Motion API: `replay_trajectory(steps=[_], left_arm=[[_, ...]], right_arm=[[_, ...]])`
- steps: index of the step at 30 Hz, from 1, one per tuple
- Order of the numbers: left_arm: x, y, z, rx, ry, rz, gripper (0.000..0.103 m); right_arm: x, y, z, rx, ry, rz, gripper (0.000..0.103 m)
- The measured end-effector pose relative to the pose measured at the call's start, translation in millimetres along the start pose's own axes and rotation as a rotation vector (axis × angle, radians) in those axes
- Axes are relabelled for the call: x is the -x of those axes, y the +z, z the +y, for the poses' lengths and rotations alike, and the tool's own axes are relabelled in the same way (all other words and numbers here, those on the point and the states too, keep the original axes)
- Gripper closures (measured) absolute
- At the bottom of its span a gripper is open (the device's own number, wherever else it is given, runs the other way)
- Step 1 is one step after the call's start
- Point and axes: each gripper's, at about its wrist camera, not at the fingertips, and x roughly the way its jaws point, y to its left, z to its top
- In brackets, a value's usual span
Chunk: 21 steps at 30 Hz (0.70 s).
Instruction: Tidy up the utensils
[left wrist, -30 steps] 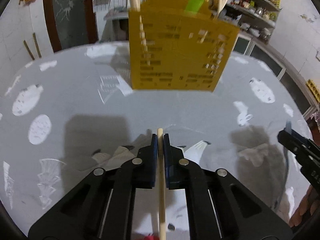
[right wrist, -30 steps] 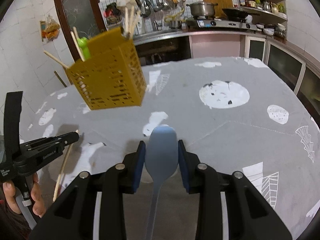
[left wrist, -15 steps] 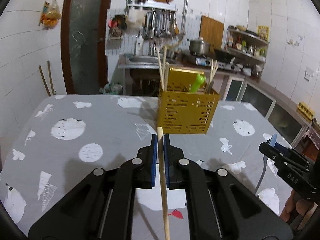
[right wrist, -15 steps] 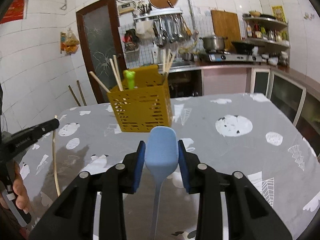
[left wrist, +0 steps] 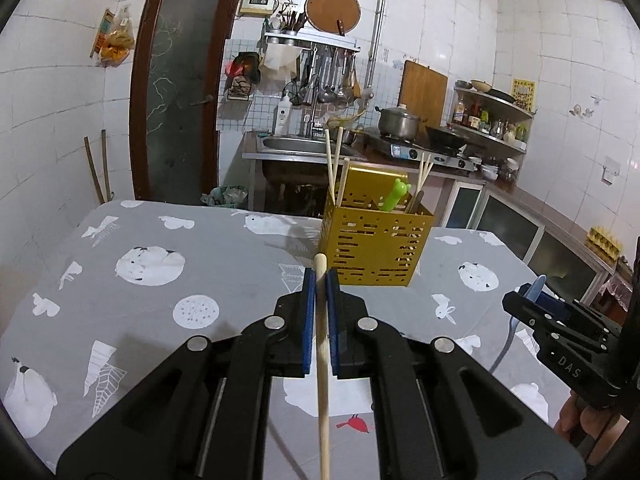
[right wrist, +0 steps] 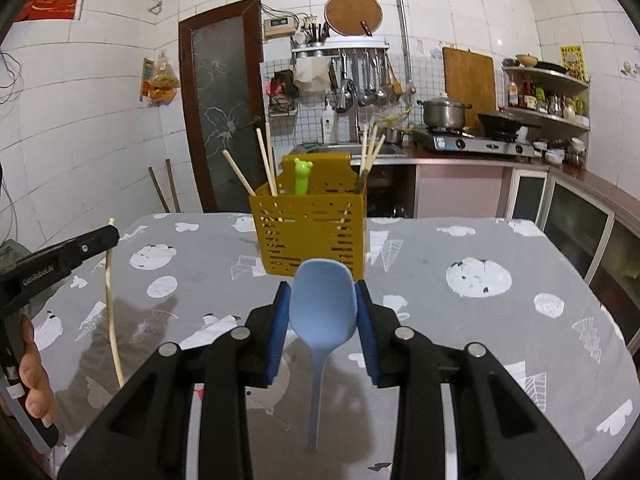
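My left gripper (left wrist: 320, 280) is shut on a wooden chopstick (left wrist: 322, 380) that hangs down between the blue pads above the table. My right gripper (right wrist: 322, 294) is shut on the bowl of a light blue spoon (right wrist: 322, 304), whose handle hangs down toward the cloth. Beyond both, a yellow slotted utensil holder (left wrist: 374, 246) (right wrist: 312, 232) stands upright on the table with several chopsticks and a green bear-topped utensil (right wrist: 301, 176) in it. In the right wrist view the left gripper (right wrist: 110, 236) shows at the left edge with its chopstick (right wrist: 112, 312); the right gripper (left wrist: 520, 300) shows at the right in the left wrist view.
The table wears a grey cloth (left wrist: 160, 292) with white animal prints. Behind it are a sink (left wrist: 296, 144), a stove with a pot (right wrist: 444, 114) and shelves of jars. A person's fingers (right wrist: 34, 380) hold the left handle. A dark door (left wrist: 176, 92) stands at the back left.
Both grippers have risen and drawn back from the holder, which now looks smaller and farther away. The chopstick and the spoon stayed gripped throughout.
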Motion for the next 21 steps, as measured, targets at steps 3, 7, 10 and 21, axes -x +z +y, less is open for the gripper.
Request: replay_trajectory(steps=[3, 7, 10, 21], left_arm=[[0.4, 5.8, -1.5, 0.0, -0.004, -0.017, 0.099], [-1.9, 15.1, -4.2, 0.002, -0.012, -0.032, 0.099], [-3.9, 29.0, -8.6, -0.002, -0.015, -0.057, 0.099], [-16.6, 123.9, -35.9, -0.018, -0.057, -0.206, 0.099]], right_arm=[[1.5, 5.4, 1.3, 0.01, -0.001, -0.017, 0.07], [1.5, 14.0, 0.0, 0.01, 0.002, -0.037, 0.07], [-0.4, 22.3, -2.2, 0.008, 0.003, -0.051, 0.07], [-10.2, 89.5, -19.3, -0.004, -0.009, -0.136, 0.07]])
